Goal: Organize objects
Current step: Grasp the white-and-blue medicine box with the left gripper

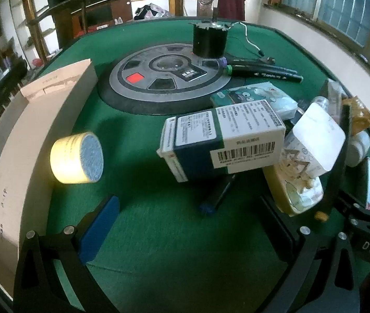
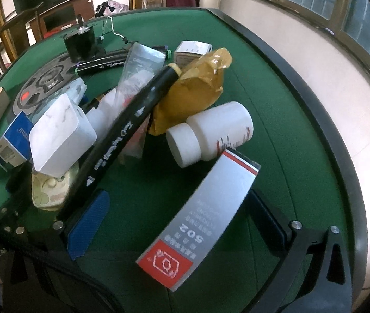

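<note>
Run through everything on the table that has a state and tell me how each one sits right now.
Left gripper: open, empty.
Right gripper: open, astride the card, not gripping.
Carton: open.
Tape roll: on its side.
Pill bottle: capped, on its side.
Black marker: capped, leaning on the pile.
Glue card: flat.

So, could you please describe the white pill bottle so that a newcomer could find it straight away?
On the green felt table, look at the window-side edge of the heap of clutter. The white pill bottle lies on its side beside the crumpled yellow-brown bag; it is the only plain white round container with a screw cap.
</note>
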